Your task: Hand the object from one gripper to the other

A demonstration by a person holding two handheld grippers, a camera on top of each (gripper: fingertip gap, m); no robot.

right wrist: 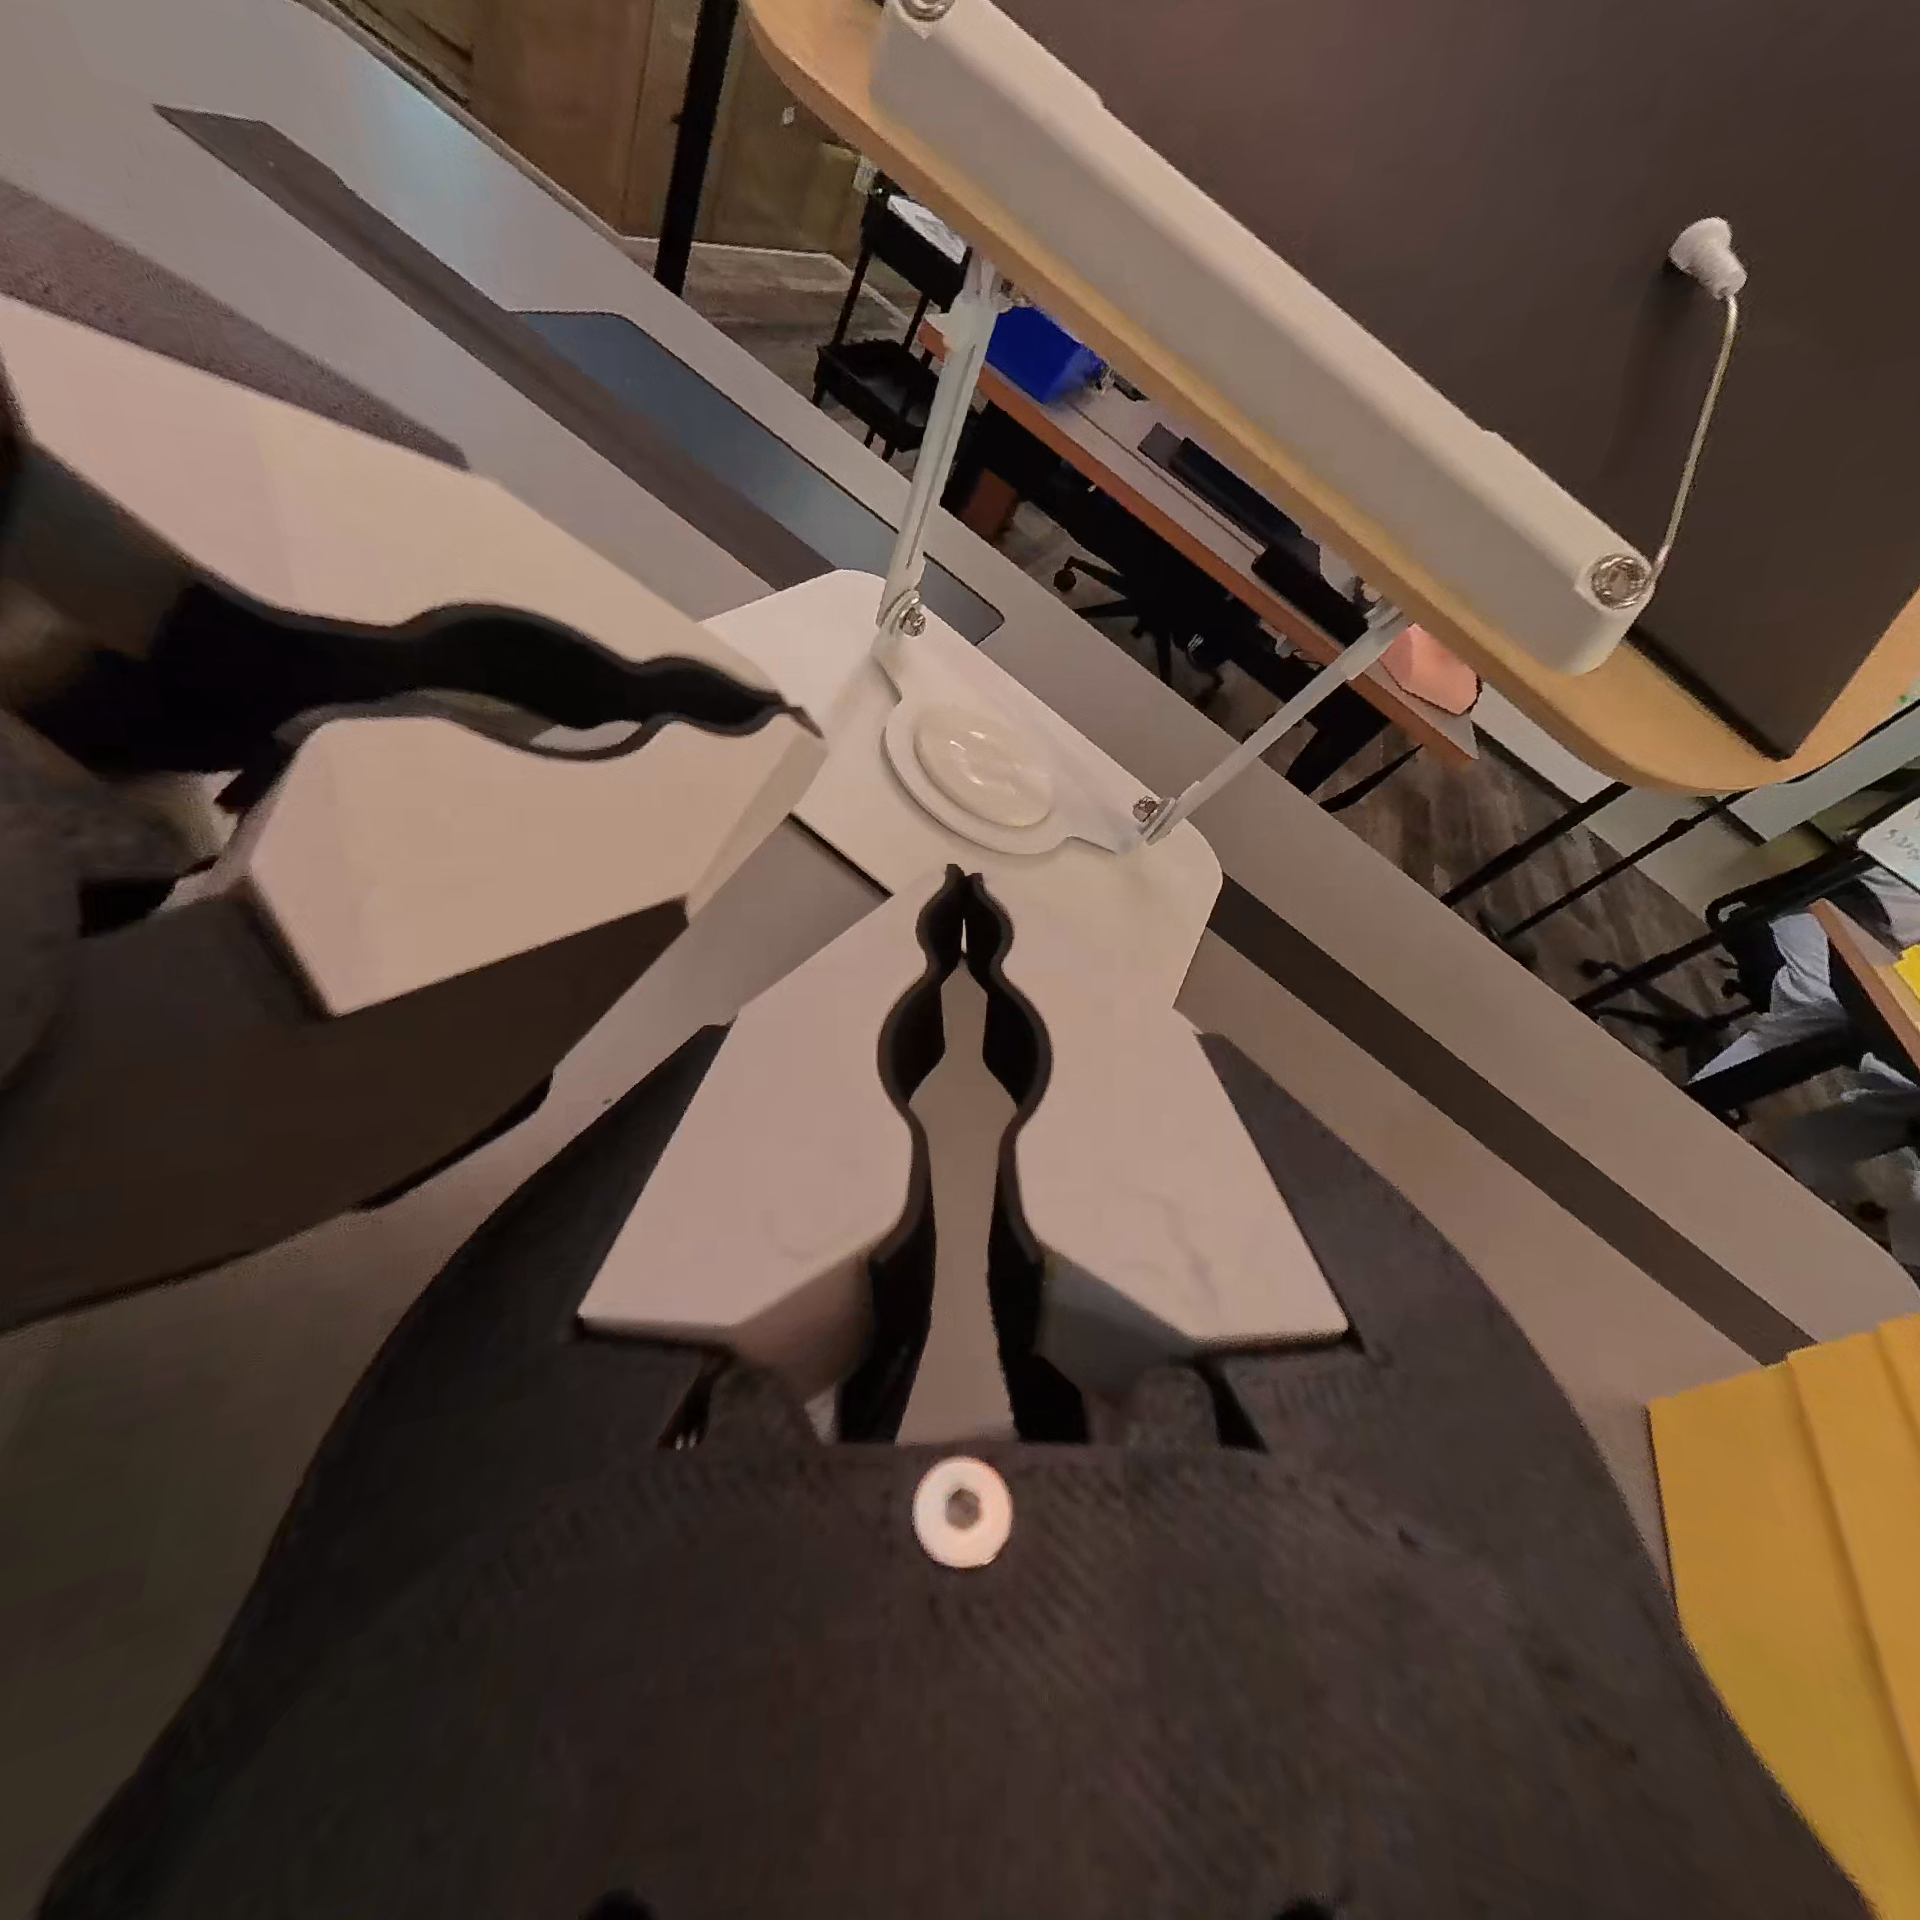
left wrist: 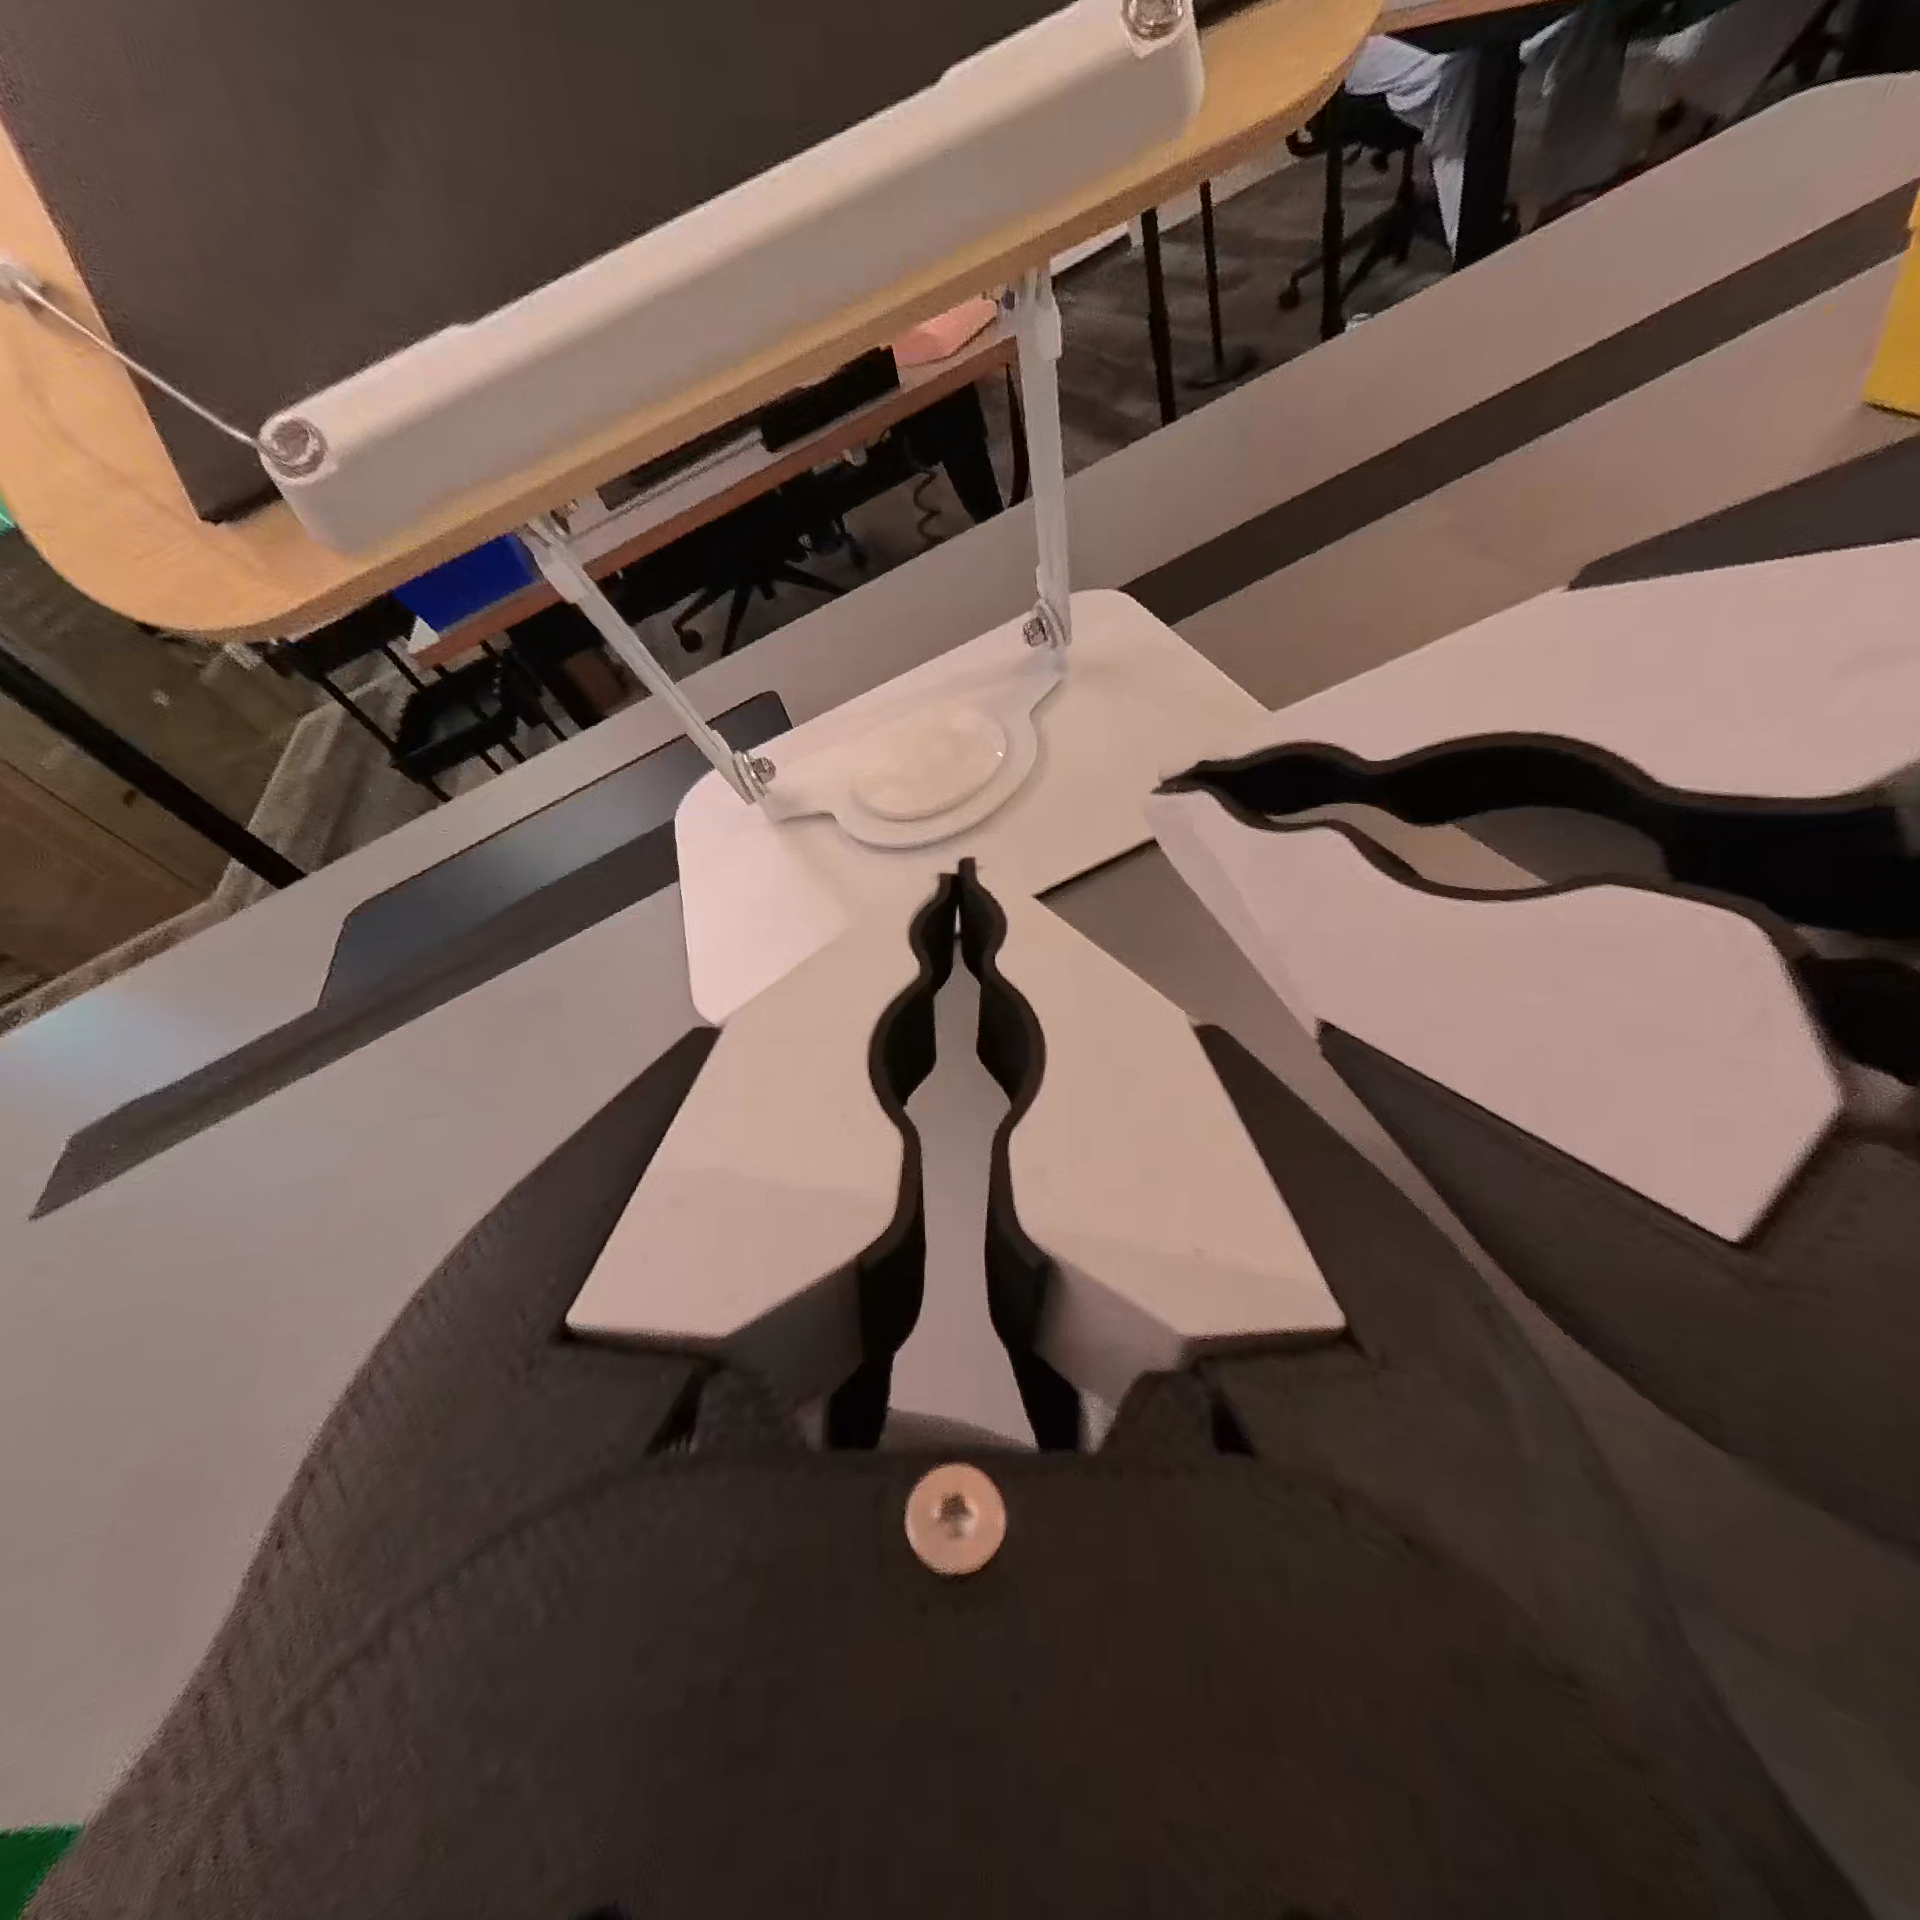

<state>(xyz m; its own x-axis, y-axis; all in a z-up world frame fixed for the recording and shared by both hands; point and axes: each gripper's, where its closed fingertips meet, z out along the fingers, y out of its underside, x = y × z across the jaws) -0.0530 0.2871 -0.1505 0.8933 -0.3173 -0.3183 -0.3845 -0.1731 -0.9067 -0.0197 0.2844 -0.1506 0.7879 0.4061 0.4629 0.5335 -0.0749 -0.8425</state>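
My left gripper [left wrist: 961, 878] is shut, its black wavy fingertips touching, with nothing visible between them. Its tips point at the near edge of a white base plate [left wrist: 748, 894] on the grey table. My right gripper [right wrist: 961, 883] is also shut and empty, and points at the same plate [right wrist: 1143, 904] from the other side. Each gripper shows in the other's view: the right one [left wrist: 1184, 784] at the right, the left one [right wrist: 790, 717] at the left, tips close together. No separate object to hand over is in view.
The base plate carries two thin white struts [left wrist: 1044, 447] that hold up a tilted wooden board [left wrist: 1247, 94] with a white bar [left wrist: 727, 270] and a dark panel. A yellow sheet [right wrist: 1787, 1558] lies at the right. Chairs and desks stand beyond the table edge. The grippers are tip to tip, or close to it.
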